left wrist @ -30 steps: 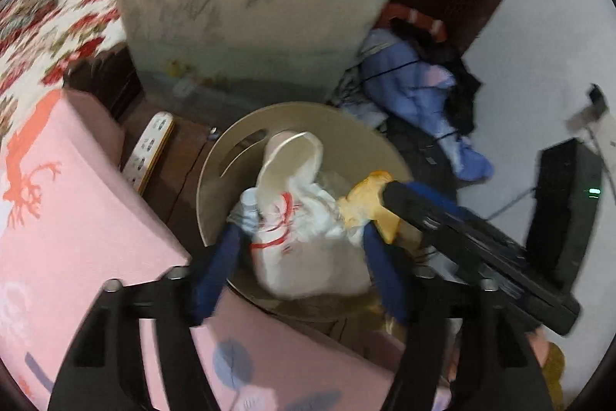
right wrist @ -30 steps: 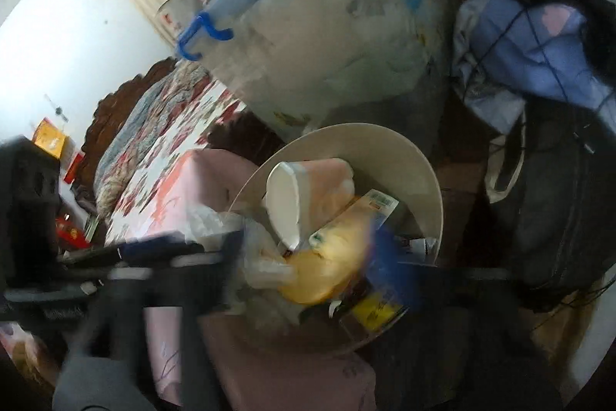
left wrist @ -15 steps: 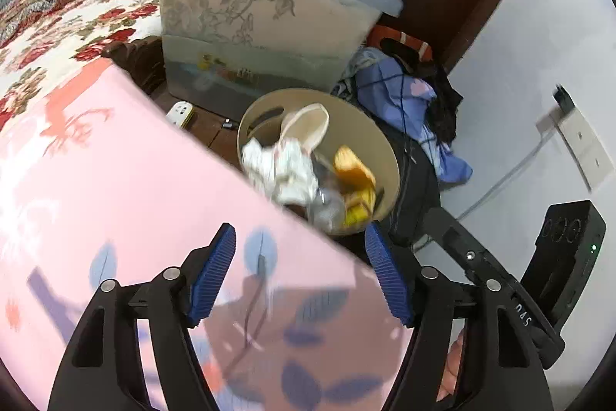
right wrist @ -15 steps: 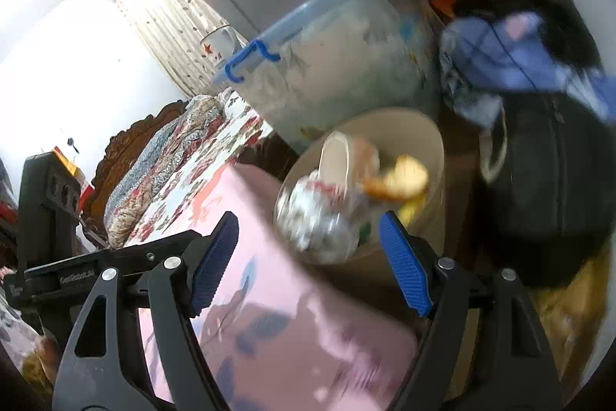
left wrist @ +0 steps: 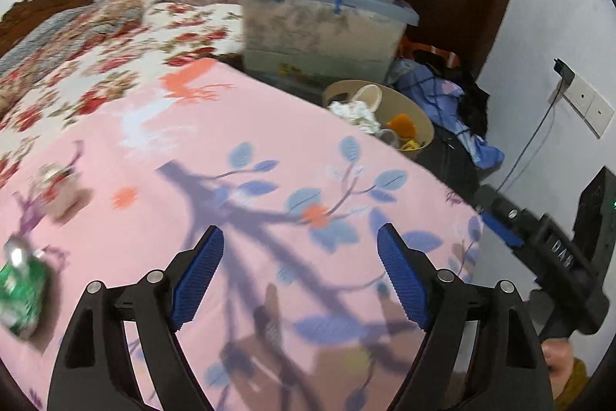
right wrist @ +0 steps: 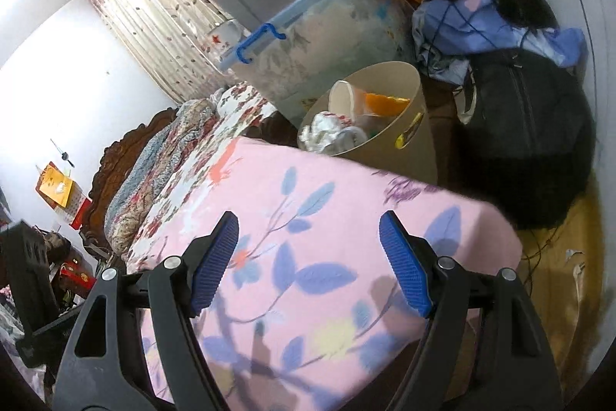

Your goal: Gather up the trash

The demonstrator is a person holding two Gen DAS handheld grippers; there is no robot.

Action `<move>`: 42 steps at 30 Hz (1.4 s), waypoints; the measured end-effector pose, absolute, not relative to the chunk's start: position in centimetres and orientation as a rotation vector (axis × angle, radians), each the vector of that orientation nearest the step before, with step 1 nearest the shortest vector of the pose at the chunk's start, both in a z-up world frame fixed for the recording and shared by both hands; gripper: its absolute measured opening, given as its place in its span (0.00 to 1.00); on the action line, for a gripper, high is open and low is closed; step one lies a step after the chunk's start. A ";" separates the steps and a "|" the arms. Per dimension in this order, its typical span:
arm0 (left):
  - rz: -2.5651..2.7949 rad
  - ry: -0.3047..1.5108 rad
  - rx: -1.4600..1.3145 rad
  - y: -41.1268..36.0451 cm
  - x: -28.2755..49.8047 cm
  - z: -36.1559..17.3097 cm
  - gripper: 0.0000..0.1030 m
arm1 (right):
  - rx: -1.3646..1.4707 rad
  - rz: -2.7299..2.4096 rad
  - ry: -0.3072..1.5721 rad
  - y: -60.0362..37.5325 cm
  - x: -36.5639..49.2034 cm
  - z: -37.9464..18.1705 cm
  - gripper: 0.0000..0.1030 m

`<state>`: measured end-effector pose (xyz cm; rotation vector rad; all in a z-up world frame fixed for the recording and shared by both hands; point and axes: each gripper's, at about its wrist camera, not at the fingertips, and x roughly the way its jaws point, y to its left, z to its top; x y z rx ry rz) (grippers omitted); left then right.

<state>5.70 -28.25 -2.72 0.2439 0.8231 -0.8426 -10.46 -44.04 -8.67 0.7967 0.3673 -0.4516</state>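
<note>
A beige trash bin point(left wrist: 421, 126) stands on the floor beyond the bed's far edge; it also shows in the right wrist view point(right wrist: 400, 103). It holds crumpled white paper point(left wrist: 356, 112), a white cup point(right wrist: 342, 99) and an orange piece point(left wrist: 402, 124). A crushed green can point(left wrist: 23, 291) lies on the pink bedspread point(left wrist: 250, 180) at the far left, with a blurred wrapper point(left wrist: 57, 187) above it. My left gripper point(left wrist: 300, 272) is open and empty above the bedspread. My right gripper point(right wrist: 308, 257) is open and empty over the bed's corner.
Stacked clear storage boxes point(left wrist: 327, 26) with a blue handle stand behind the bin. A heap of blue clothes point(left wrist: 454, 103) and a black bag point(right wrist: 523, 133) lie right of it. A floral quilt point(left wrist: 77, 64) covers the bed's far left. A wall socket point(left wrist: 585, 103) with a cable is at right.
Both grippers have pulled back from the bin and risen over the pink bedspread. The white paper that sat between my left fingers now lies in the bin. The green can has come into view.
</note>
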 end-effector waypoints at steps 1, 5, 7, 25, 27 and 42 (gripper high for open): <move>-0.830 0.815 0.244 -27.5 5.5 -2.6 0.79 | 0.787 -0.447 0.365 -43.0 -10.5 -8.3 0.74; -0.775 0.782 0.232 -23.8 4.6 -2.0 0.80 | 0.752 -0.429 0.370 -40.3 -10.4 -7.2 0.75; -0.764 0.775 0.219 -22.4 4.3 -1.9 0.80 | 0.736 -0.417 0.375 -38.9 -10.2 -6.7 0.76; -0.681 0.747 0.171 -16.2 3.4 -1.6 0.91 | 0.667 -0.406 0.467 -32.6 -9.6 -4.8 0.96; -0.680 0.760 0.186 -16.3 3.3 -1.7 0.92 | 0.675 -0.411 0.470 -32.7 -9.8 -5.0 0.96; -0.653 0.800 0.236 -16.6 3.0 -2.3 0.92 | 0.737 -0.502 0.512 -33.2 -9.9 -5.8 0.97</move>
